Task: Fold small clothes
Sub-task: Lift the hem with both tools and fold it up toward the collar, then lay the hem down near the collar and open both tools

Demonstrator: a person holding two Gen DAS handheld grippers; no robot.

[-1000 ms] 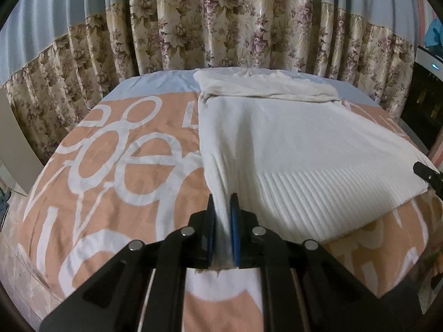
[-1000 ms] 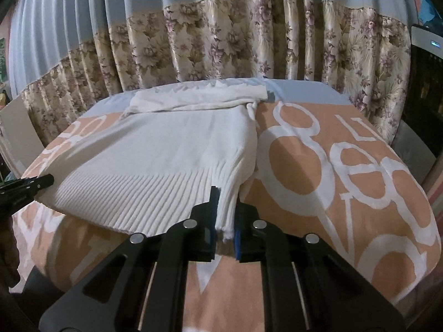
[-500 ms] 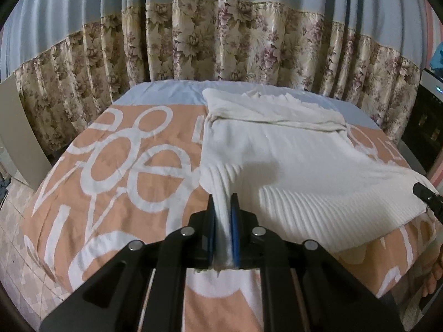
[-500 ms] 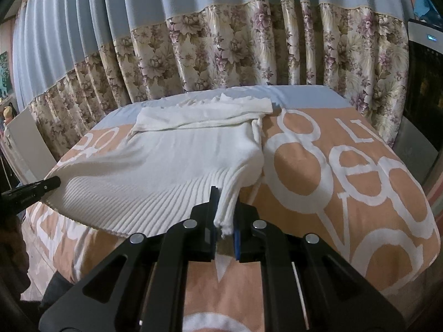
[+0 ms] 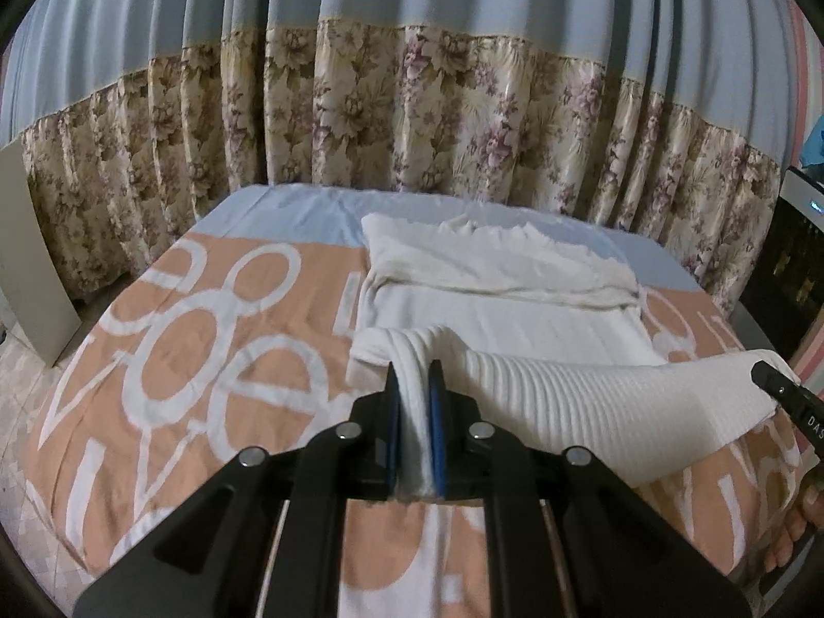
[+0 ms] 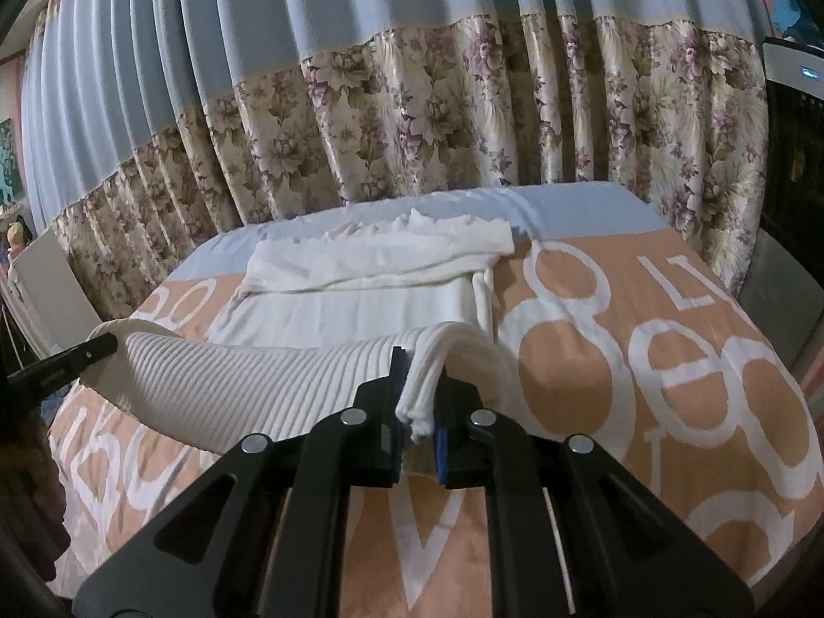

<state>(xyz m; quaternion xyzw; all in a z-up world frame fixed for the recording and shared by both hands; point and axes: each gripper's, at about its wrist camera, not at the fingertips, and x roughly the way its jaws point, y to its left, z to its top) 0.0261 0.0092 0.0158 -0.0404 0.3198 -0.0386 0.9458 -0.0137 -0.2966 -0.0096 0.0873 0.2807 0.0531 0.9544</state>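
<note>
A white knit sweater [image 5: 515, 319] lies on the bed, its sleeves folded across the far end. My left gripper [image 5: 412, 412] is shut on the left corner of the ribbed hem [image 5: 607, 412] and holds it lifted above the bed. My right gripper [image 6: 417, 401] is shut on the right corner of the same hem [image 6: 257, 386], also lifted. The hem hangs as a raised band between the two grippers. The right gripper's tip shows at the right edge of the left wrist view [image 5: 788, 396]; the left gripper's tip shows at the left of the right wrist view [image 6: 67, 360].
The bed has an orange blanket with large white letters [image 5: 206, 360] and a pale blue sheet [image 5: 288, 211] at the far end. Blue and floral curtains [image 5: 412, 103] hang right behind it. A dark cabinet [image 5: 793, 268] stands at the right, a white board [image 5: 31, 268] at the left.
Both grippers have risen and moved forward with the hem. The hem has lifted off the bed and now arches over the sweater's body.
</note>
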